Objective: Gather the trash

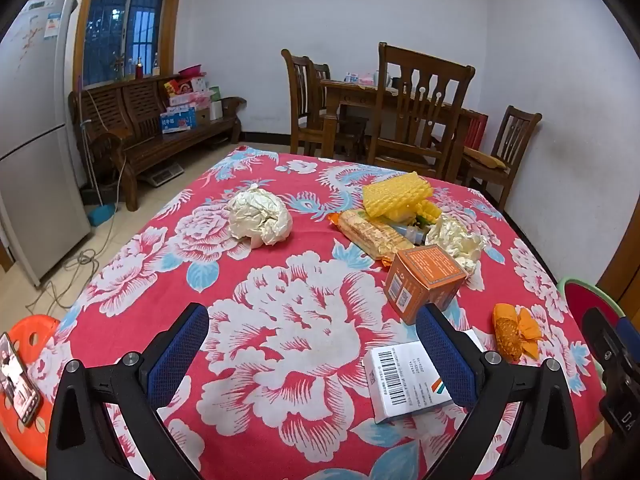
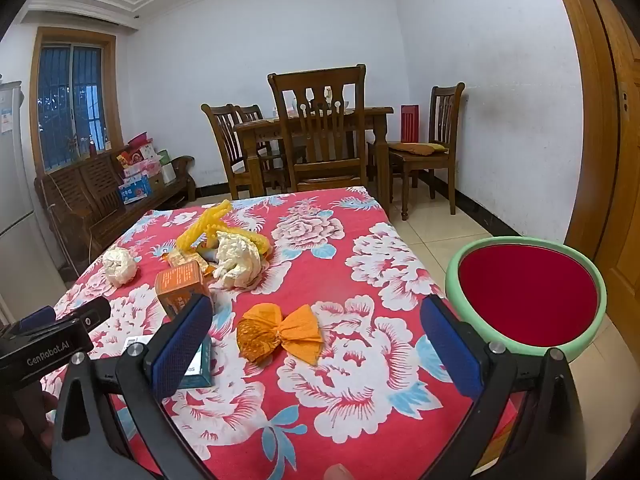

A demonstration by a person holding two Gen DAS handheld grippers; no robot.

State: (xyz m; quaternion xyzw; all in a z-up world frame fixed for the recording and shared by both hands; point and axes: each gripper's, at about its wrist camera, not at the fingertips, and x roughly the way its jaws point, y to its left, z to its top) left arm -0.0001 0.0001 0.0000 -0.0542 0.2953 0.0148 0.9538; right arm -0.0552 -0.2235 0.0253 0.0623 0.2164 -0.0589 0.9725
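Trash [image 2: 279, 333] scattered on tablecloth [image 2: 360, 420] — claws apparently empty

Worktop cloth [image 1: 280, 280]: red w/ white peonies, lt-blue leaves. Paper wads [image 1: 260, 218] cream-white. Foam net [image 1: 396, 194] yellow, waffle texture. Box [image 1: 422, 280] orange w/ white print. Wrapper [image 2: 278, 332] orange, speckled half. Flat box [image 1: 404, 380] white, black barcode, teal edge. Bin [image 2: 528, 296] mint rim, red inside. Fingers [image 1: 176, 360] blue, dotted pads.

The room is evenly lit from overhead; the window [image 1: 120, 24] is dark. Shadows are faint, focus is sharp, and edges are bent and vignetted.
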